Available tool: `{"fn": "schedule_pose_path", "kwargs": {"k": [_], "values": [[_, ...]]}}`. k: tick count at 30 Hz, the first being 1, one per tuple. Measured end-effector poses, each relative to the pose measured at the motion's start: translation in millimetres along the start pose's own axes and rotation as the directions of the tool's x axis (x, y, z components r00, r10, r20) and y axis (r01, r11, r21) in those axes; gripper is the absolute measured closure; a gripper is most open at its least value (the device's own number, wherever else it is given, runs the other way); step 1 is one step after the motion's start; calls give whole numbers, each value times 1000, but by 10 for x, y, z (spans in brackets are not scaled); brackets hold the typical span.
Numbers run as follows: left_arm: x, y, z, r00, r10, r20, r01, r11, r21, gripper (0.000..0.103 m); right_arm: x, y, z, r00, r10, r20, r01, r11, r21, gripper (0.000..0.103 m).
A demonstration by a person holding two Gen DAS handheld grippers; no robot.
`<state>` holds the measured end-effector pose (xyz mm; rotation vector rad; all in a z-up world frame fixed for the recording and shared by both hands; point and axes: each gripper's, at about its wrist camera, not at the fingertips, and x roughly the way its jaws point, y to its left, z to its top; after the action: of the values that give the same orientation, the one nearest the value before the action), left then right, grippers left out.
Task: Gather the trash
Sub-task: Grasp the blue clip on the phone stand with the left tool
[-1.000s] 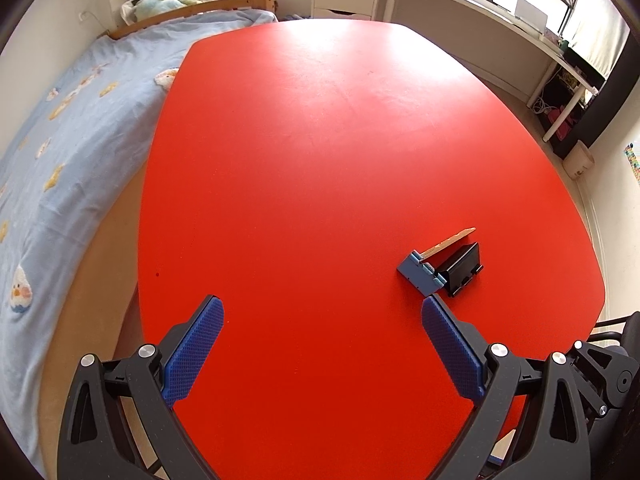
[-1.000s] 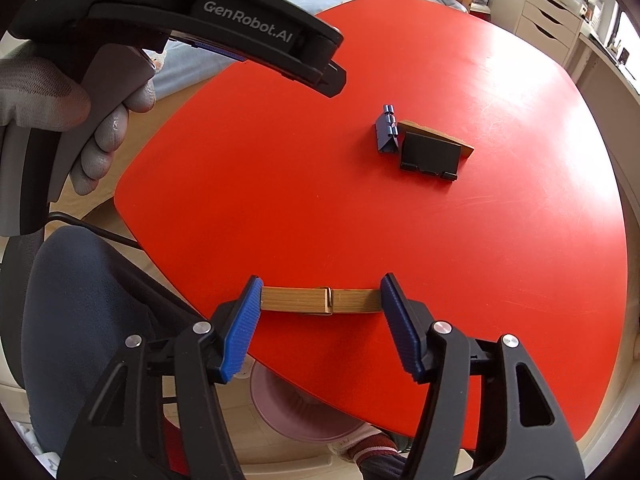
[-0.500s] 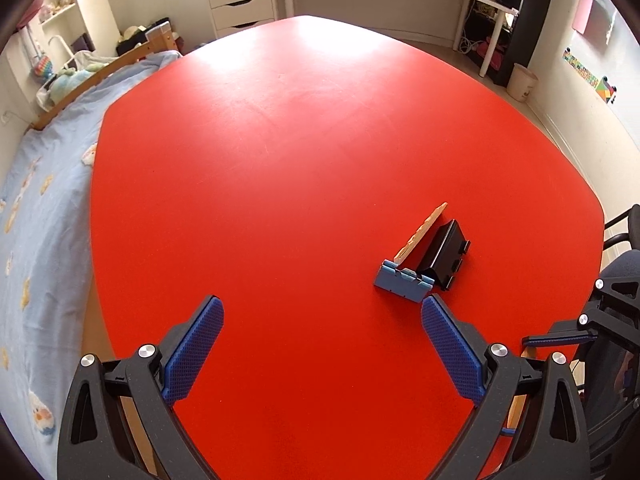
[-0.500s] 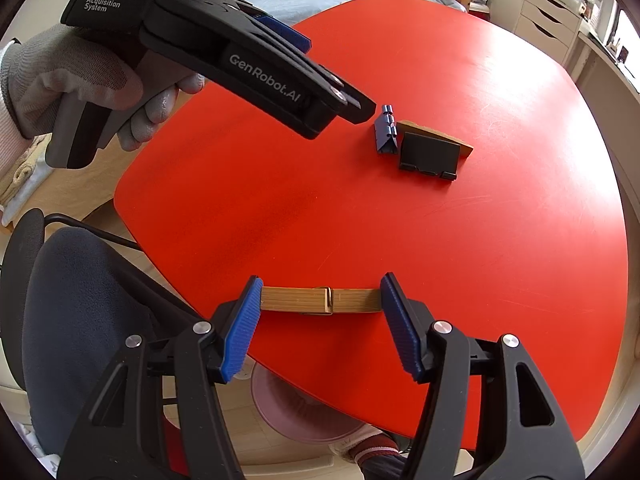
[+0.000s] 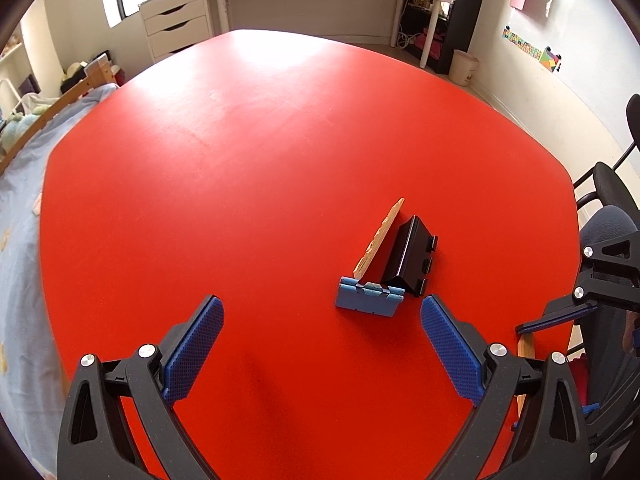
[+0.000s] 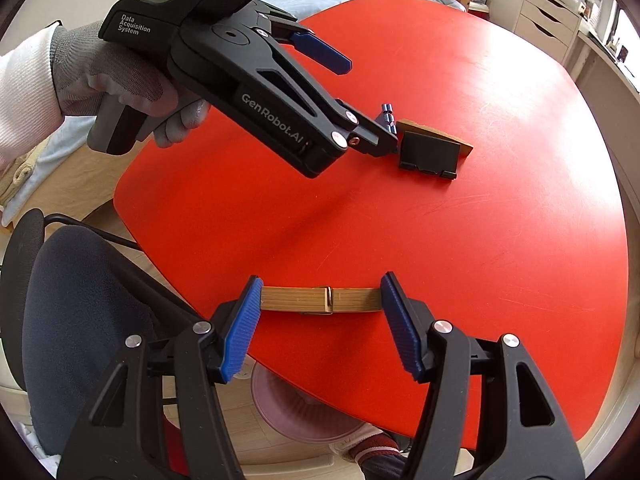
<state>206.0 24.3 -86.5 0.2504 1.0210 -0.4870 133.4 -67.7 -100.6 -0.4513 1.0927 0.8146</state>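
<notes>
Wooden clothespin (image 6: 320,300) clamped end to end between the blue pads (image 6: 240,336) of the right gripper (image 6: 320,322), lying crosswise to the fingers, metal spring at its middle, held above the near edge of the red table (image 6: 480,240); pink round bin (image 6: 296,408) on the floor below the gripper, partly under the table edge. Ahead of the right gripper on the table: black plastic stand (image 6: 430,154), thin wooden piece (image 6: 464,146) just behind it and touching, small blue clip (image 6: 388,118) at their left end. Left gripper (image 5: 320,344) spread wide with nothing between its fingers, hovering over the table; in right wrist view it (image 6: 360,104) is held by a grey-gloved left hand (image 6: 120,88), its nearer fingertip overlapping the blue clip in the picture, contact cannot tell. Left wrist view: blue clip (image 5: 370,296) ahead, nearer the right finger (image 5: 450,348), not between the pads; black stand (image 5: 408,256) and thin wooden piece (image 5: 380,242) standing on edge, side by side just beyond the clip, the wood tilted. Right gripper edge (image 5: 580,304) visible at far right off the table edge. Beyond the table: white drawer unit (image 5: 178,16), bed with light blue cover (image 5: 20,200), small waste bin (image 5: 464,68) on the floor at far right, dark office chair (image 6: 72,320) left of the right gripper
</notes>
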Motion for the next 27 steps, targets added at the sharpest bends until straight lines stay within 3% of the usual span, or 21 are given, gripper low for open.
{"fn": "schedule_pose_path", "kwargs": {"k": [5,7,14,19,27], "values": [[11,-40,3,1000,-24,5,23,998,55,22,6,-7,0,1000,1,1,-1,1000,1,43],[18,-32,3,999,-32,3,31,998,62,35,7,-7,2,1000,0,1,0,1000,0,43],[12,-92,1,998,-54,12,52,993,107,44,11,-5,6,1000,0,1,0,1000,0,43],[19,-141,5,998,-64,1,63,990,127,70,12,-5,2,1000,1,2,-1,1000,1,43],[-4,-145,-6,1000,-30,-1,30,993,112,72,11,-8,14,1000,-1,3,1,1000,0,43]]}}
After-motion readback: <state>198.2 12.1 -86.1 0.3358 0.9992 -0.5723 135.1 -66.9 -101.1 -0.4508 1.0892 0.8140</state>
